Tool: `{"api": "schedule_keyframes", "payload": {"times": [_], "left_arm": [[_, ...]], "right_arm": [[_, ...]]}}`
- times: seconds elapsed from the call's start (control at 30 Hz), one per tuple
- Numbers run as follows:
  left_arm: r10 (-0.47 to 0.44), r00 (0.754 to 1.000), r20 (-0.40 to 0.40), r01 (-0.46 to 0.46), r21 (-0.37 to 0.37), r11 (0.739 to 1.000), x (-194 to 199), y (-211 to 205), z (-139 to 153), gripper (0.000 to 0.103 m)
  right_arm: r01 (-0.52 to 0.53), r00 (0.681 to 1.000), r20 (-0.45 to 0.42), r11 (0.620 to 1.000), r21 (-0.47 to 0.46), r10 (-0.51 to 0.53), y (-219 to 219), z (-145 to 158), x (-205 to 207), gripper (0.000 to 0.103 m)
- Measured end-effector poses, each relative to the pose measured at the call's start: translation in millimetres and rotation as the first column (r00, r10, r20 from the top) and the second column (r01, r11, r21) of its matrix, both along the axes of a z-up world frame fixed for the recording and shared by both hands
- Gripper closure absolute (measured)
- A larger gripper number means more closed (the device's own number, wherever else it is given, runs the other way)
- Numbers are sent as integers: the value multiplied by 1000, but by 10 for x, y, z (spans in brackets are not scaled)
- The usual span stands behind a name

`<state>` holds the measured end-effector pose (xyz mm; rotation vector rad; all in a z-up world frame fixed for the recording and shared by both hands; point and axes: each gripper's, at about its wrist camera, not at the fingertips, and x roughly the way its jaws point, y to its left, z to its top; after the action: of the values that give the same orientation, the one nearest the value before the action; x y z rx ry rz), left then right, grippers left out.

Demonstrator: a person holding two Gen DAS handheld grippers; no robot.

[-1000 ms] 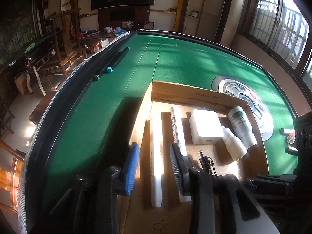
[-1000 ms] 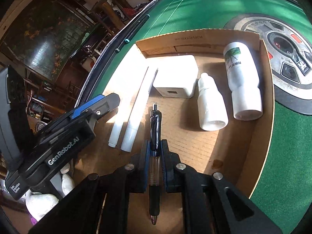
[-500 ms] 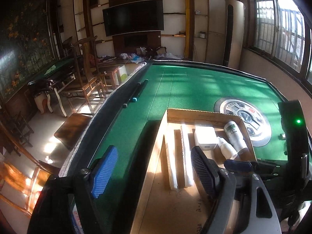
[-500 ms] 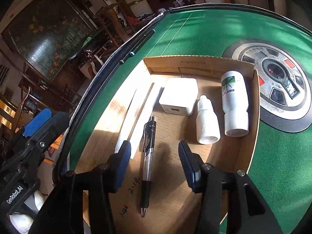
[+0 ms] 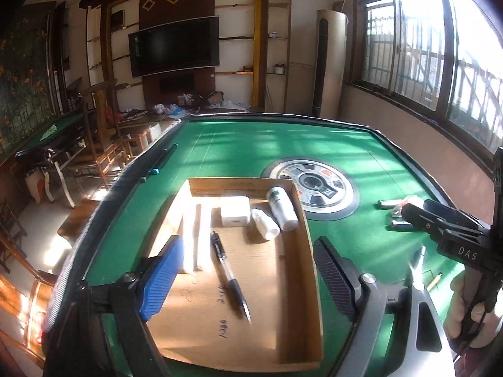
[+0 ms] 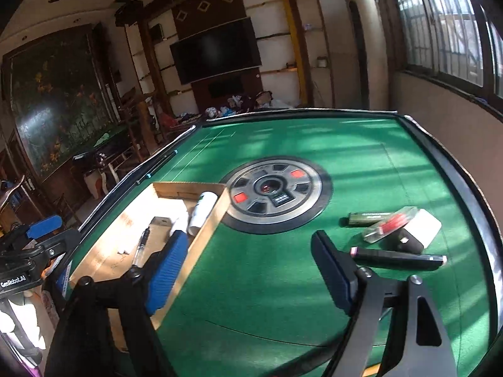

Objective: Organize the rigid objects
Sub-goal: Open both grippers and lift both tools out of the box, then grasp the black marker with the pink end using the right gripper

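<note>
Lower middle of the right wrist view: right gripper [image 6: 251,270], fingers [image 6: 166,270] spread wide, nothing between them. Just beyond the black finger, at right of centre: black marker [image 6: 399,256], flat on the green felt surface [image 6: 283,282]. Looks light, stiff and smooth, a round barrel likely to roll or twist. Probably best pinched across mid-barrel, square to its length, clear of the pale end caps.

Further up and right, close together: a white block [image 6: 424,227], hard-edged with a black cylinder touching it; a clear case [image 6: 389,223] with red inside, probably slick and brittle; a dark green lighter [image 6: 367,216], small and rigid.

Lower middle of the left wrist view: left gripper [image 5: 248,276], fingers [image 5: 160,278] likewise apart and empty, over the cardboard tray [image 5: 309,270]. Inside it, near to far: a pen [image 5: 229,270] lying diagonally, two white sticks [image 5: 196,235] side by side, a small white bottle [image 5: 267,227], a larger bottle [image 5: 281,209], a white charger box [image 5: 235,210]. All matte plastic, seemingly light.

Beyond the tray: round metal dial [image 6: 276,194] set into the felt.
</note>
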<state>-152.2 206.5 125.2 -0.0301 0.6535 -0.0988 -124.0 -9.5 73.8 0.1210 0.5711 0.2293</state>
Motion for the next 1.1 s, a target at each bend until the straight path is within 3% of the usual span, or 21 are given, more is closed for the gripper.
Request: {"api": "schedule_keyframes", "payload": {"times": [0.03,0.07,0.17,0.23,0.3,0.4,0.43,0.47,0.5,0.57,0.63,0.73,0.87,0.93,1.03,1.1], "left_arm": [[-22,1000,0,22,-25,999,-65,-92,-21,16],[-44,999,-1,44,-53,998,-118,-188,-42,16],[-83,997,9,83,-186,979,-311,-415,-133,15],[-138,990,-9,132,-224,966,-349,-602,-220,14],[-176,984,-33,167,-194,967,-353,-807,-270,14],[-204,978,-33,197,-164,967,-398,-967,-259,14],[-207,978,-30,200,-162,966,-424,-983,-259,14],[-206,978,-29,199,-158,967,-432,-991,-251,14],[-199,980,-29,192,-156,969,-447,-986,-252,14],[-182,983,-31,174,-168,970,-441,-944,-247,14],[-165,986,-39,155,-182,971,-422,-888,-262,14],[-143,989,-45,132,-193,972,-379,-815,-302,14],[-141,988,-68,123,-218,968,-329,-812,-382,14],[-143,987,-77,123,-217,968,-320,-822,-409,14],[-144,986,-83,123,-220,968,-320,-807,-430,14],[-137,987,-79,117,-223,968,-324,-781,-423,14]], "right_arm": [[32,999,32,999,9,-32,-234,9,-45,0],[57,998,19,998,20,-58,-473,-8,-46,0],[181,976,-133,982,45,-173,-1215,-145,99,0],[267,948,-194,962,55,-252,-1623,-243,165,1],[312,923,-253,949,53,-289,-1897,-350,249,7],[360,889,-314,932,34,-332,-2128,-501,426,25],[370,879,-335,929,32,-339,-2168,-569,495,39],[371,872,-359,927,46,-332,-2201,-634,568,45],[368,866,-385,928,58,-319,-2216,-702,655,53],[370,852,-420,927,58,-314,-2180,-842,779,56],[342,862,-418,938,63,-287,-2071,-905,792,61],[218,888,-435,969,113,-149,-1760,-915,719,63],[50,903,-429,995,83,-10,-1215,-910,603,63],[-26,903,-426,996,84,59,-984,-915,573,63],[-143,877,-439,978,151,195,-719,-912,571,63],[-131,889,-420,980,148,182,-679,-844,582,63]]}}
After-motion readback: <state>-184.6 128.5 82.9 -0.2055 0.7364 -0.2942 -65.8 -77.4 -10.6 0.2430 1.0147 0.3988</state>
